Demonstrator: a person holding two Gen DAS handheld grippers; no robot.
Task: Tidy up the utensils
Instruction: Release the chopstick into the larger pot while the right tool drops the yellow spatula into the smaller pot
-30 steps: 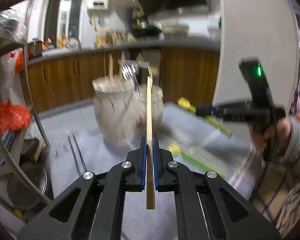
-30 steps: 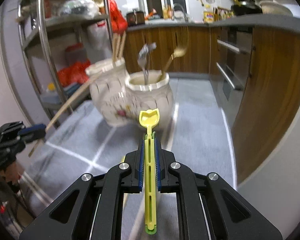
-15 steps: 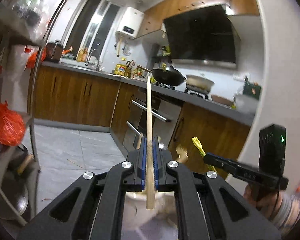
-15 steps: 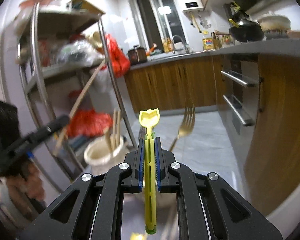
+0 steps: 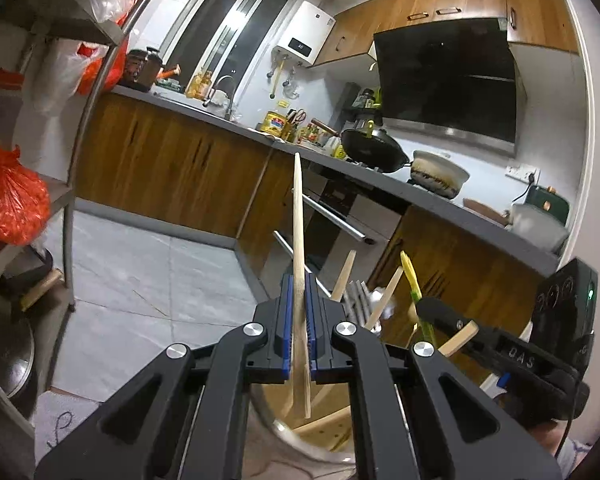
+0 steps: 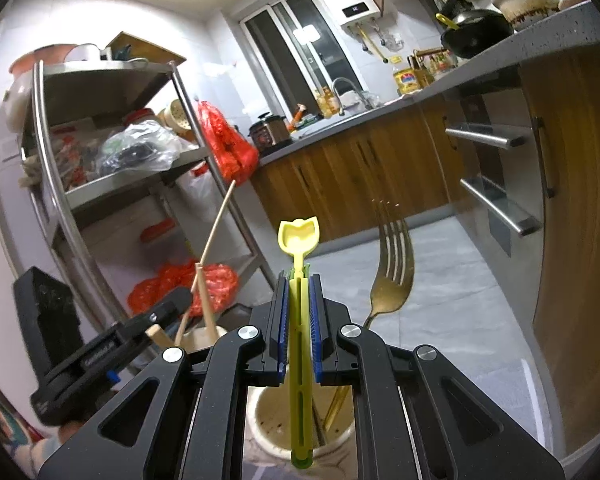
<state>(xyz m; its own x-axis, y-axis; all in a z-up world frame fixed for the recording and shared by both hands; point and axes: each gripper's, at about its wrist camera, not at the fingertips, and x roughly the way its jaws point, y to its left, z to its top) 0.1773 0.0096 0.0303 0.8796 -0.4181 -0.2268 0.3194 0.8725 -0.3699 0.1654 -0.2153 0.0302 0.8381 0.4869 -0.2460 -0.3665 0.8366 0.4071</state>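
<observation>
Both tongs have dropped over half-hidden jars, left (image 5: 299, 320) clamping a chopstick (image 5: 298, 240), right (image 6: 299, 312) a yellow spoon (image 6: 299, 236).

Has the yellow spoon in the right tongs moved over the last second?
Yes. The yellow spoon went from in front of the jar to above its mouth.

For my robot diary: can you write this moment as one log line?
left gripper: shut on chopstick above jar | right gripper: shut on yellow utensil above pot
</observation>
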